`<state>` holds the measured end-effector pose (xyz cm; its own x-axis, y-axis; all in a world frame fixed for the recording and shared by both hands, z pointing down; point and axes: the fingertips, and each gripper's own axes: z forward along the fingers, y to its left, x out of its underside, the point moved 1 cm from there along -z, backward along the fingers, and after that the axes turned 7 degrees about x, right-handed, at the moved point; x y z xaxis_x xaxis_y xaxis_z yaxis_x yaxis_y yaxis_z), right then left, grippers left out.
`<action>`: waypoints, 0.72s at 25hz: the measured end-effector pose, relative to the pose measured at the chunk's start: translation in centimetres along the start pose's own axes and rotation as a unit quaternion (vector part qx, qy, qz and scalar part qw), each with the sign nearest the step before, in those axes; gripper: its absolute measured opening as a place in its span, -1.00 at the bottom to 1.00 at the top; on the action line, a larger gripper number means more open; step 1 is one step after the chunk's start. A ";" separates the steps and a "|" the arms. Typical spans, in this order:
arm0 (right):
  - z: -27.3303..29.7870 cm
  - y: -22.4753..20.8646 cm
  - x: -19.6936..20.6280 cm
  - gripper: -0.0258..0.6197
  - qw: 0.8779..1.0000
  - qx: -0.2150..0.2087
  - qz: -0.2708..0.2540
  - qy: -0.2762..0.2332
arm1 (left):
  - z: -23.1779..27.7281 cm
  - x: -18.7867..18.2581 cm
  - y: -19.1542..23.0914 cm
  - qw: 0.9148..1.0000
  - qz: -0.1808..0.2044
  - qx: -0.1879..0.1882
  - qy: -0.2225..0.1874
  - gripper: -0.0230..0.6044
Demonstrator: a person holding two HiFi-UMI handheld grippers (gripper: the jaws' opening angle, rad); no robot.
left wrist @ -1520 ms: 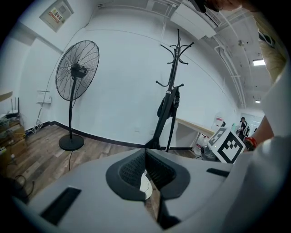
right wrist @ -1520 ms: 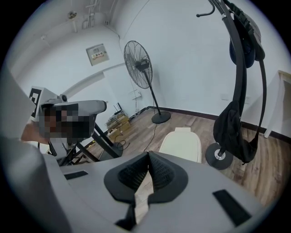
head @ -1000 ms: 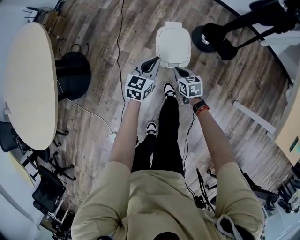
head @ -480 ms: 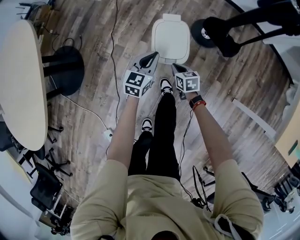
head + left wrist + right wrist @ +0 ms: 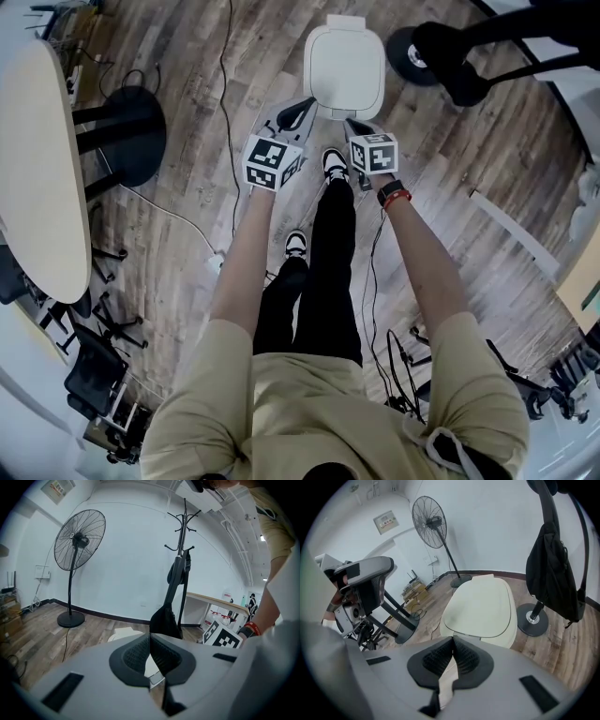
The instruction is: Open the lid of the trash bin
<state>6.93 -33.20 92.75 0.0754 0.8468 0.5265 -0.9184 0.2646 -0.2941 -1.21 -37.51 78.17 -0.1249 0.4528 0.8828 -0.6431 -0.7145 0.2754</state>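
Note:
A white trash bin (image 5: 345, 67) stands on the wooden floor ahead of me, its flat lid (image 5: 480, 606) down. My left gripper (image 5: 306, 110) hovers at the bin's near left corner, jaws shut with nothing between them. My right gripper (image 5: 354, 127) hangs just in front of the bin's near edge, also shut and empty. In the right gripper view the lid fills the middle, just beyond the jaw tips (image 5: 452, 641). In the left gripper view only a sliver of the bin (image 5: 125, 633) shows past the jaws (image 5: 150, 639).
A coat stand base (image 5: 417, 56) with a black bag (image 5: 555, 578) stands right of the bin. A pedestal fan (image 5: 77, 541) is farther back. A round table (image 5: 37, 169) with a black base (image 5: 131, 136) is at left, cables (image 5: 225, 112) run across the floor.
Both grippers have come a little nearer to the bin's front edge as I step forward. The lid has stayed down and both jaws have stayed shut.

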 end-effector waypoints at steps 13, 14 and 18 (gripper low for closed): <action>3.0 -1.5 0.6 -0.92 0.999 0.010 0.032 0.013 | 0.9 2.2 0.7 1.000 -0.013 0.009 0.004 -0.85; 3.1 -1.6 0.6 -0.92 0.999 0.012 0.033 0.014 | 1.0 2.2 0.7 1.000 -0.014 0.009 0.003 -0.85; 3.2 -2.1 0.9 -0.92 0.999 0.029 0.037 0.018 | 0.9 2.7 0.9 1.000 -0.015 0.010 0.005 -0.85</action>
<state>7.71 -34.46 96.37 0.0192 0.8797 0.4751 -0.9426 0.1744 -0.2848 -1.48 -37.44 81.17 -0.1131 0.4794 0.8703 -0.6318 -0.7107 0.3094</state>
